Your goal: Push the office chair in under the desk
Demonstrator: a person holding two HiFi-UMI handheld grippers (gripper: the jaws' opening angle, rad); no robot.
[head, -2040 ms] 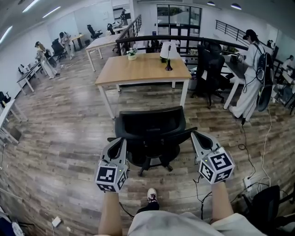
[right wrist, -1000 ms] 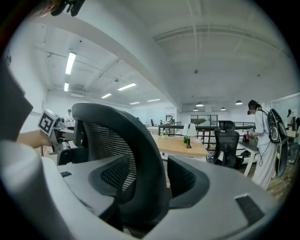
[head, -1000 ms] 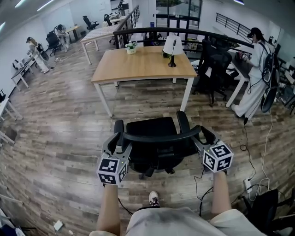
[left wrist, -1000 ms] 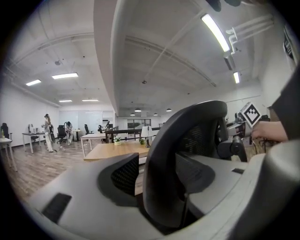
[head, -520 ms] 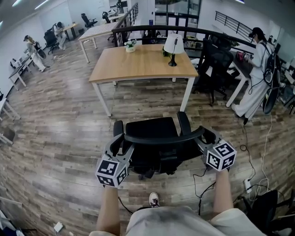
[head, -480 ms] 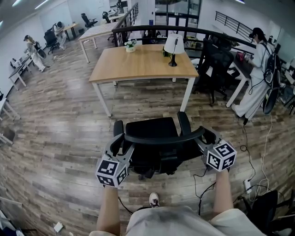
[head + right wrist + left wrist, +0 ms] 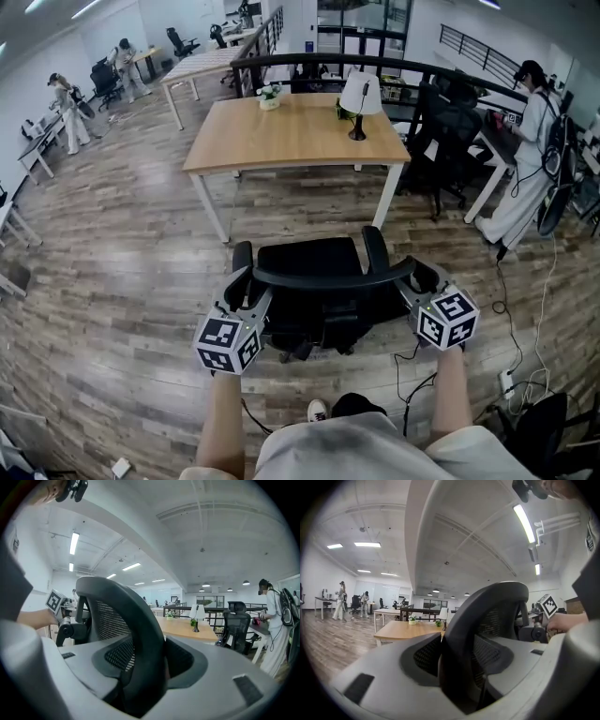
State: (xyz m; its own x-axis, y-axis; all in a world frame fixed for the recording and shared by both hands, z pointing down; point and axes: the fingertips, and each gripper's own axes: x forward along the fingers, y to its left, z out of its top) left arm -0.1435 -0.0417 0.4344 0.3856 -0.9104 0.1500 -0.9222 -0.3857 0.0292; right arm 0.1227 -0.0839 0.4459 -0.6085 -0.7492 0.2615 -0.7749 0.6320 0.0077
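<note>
A black mesh office chair (image 7: 309, 258) stands in front of me, its seat facing a wooden desk (image 7: 291, 131) with white legs; a strip of floor lies between them. My left gripper (image 7: 246, 287) clasps the left end of the curved backrest rim (image 7: 328, 278), my right gripper (image 7: 413, 279) the right end. In the left gripper view the black rim (image 7: 457, 634) fills the gap between the grey jaws of the left gripper (image 7: 457, 672); the right gripper view shows the rim (image 7: 145, 634) wedged the same way in the right gripper (image 7: 140, 672). Both pairs of jaws are closing on it.
A white lamp (image 7: 359, 97) and a small plant (image 7: 271, 97) stand on the desk's far side. Another black chair (image 7: 441, 131) and a person in white (image 7: 527, 159) are at the right. Cables (image 7: 412, 361) trail on the wood floor behind the chair.
Two seconds ago both grippers hung free behind the chair; they have since closed round the ends of the backrest rim. Over the last second chair and grippers barely shifted.
</note>
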